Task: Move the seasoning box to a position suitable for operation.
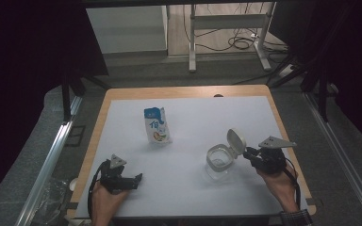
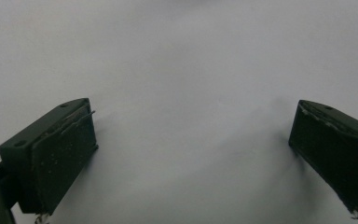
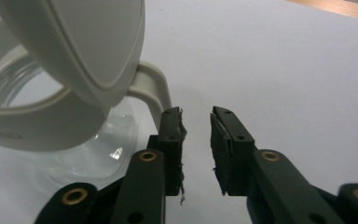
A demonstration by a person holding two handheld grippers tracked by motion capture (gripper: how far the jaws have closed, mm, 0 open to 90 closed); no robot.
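A clear plastic jar (image 1: 218, 162) with a white rim stands right of the middle of the white sheet (image 1: 202, 117), its hinged white lid (image 1: 236, 140) flipped up. My right gripper (image 1: 248, 153) lies just right of the jar, level with the lid. In the right gripper view its jaws (image 3: 196, 114) stand a little apart with nothing between them. The jar's white loop handle (image 3: 156, 81) is beside the left jaw, just outside the gap, below the lid (image 3: 88, 42). My left gripper (image 1: 139, 178) rests at the front left, and in the left gripper view its jaws (image 2: 193, 109) are wide open over bare sheet.
A blue and white milk carton (image 1: 157, 125) stands upright left of centre, well away from both grippers. The wooden table edge (image 1: 99, 122) frames the sheet. Metal rails (image 1: 52, 150) run along both sides, and a desk frame with cables (image 1: 235, 42) stands behind.
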